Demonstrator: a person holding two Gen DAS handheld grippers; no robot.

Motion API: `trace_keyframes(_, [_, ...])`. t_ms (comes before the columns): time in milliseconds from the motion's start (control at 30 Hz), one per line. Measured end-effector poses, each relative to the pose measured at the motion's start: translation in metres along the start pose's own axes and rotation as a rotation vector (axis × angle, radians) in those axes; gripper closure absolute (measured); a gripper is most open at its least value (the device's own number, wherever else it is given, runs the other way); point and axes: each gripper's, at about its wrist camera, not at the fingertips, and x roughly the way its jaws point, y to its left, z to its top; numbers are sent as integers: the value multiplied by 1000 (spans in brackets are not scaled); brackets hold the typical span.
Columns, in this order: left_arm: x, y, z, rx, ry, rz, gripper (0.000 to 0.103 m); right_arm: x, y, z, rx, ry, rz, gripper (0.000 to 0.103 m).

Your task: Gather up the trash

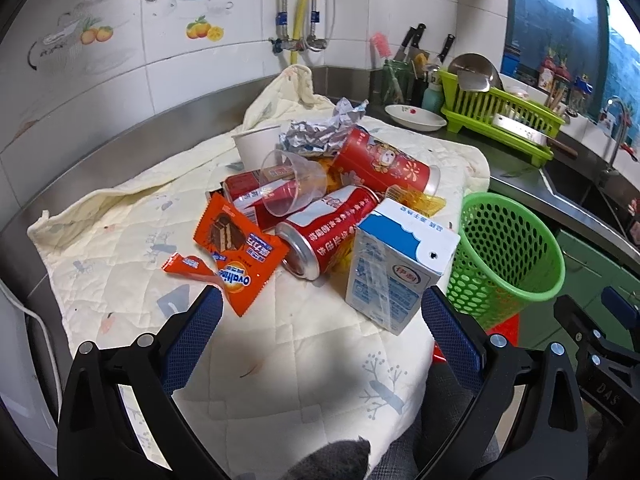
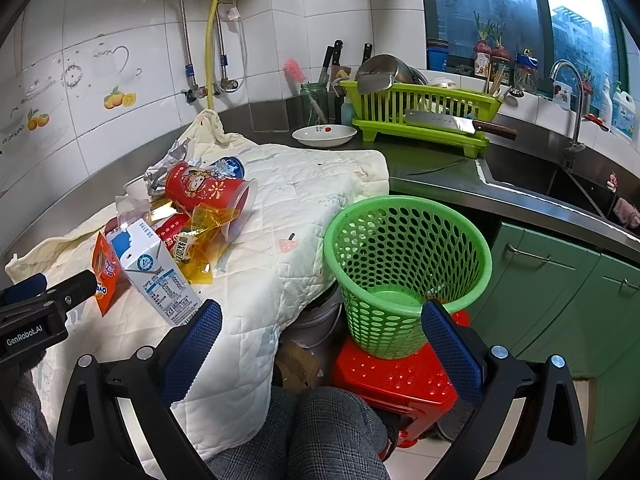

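Basket (image 2: 404, 264) empty — trash pile (image 1: 320, 200) beside it on quilt (image 1: 120, 248).

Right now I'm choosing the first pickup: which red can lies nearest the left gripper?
The can beside the milk carton, its open end toward the gripper.

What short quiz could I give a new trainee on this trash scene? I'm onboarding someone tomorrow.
1. True or false: the green basket already holds trash.
2. Which item lies nearest the left tool: A) milk carton, B) foil wrapper, C) white plate?
3. What does the basket stand on?

Key:
1. False; it looks empty.
2. A.
3. A red stool.
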Motion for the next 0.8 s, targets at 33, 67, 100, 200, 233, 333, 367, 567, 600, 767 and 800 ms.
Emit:
trace_keyframes(33, [0,0,0,2,-1,-3,5,0,0,0,-1,0,-1,6])
trace_keyframes(67, [0,-1,-1,6,-2,-7,5,0,-1,-1,0,0,-1,6])
trace_keyframes(100, [0,-1,-1,10,-2,-7,5,0,-2,-2,1,0,-1,6])
trace_keyframes(200, [0,-5,-2,27,-3,-19,6,1,-3,0,3,1,-2,6])
trace_keyframes(233, [-1,-5,-2,30,-4,-19,6,1,-2,0,3,0,-1,6])
trace_keyframes(333, [-2,-8,-2,42,-5,-26,6,1,-3,0,3,0,1,6])
trace_keyframes(367, [-1,-8,-2,44,-5,-31,6,1,-3,0,3,-1,-1,6])
trace_keyframes(567, [-2,-7,-2,42,-12,-31,6,1,-3,1,5,0,3,6])
trace_keyframes(600, [-2,-7,-2,42,-13,-34,6,1,-2,1,6,-1,4,6])
trace_keyframes(767, [-3,-8,-2,46,-17,-37,6,1,-2,3,7,-4,4,6])
trace_keyframes(800, [-4,-7,-2,45,-18,-37,6,1,-1,3,5,-4,3,6])
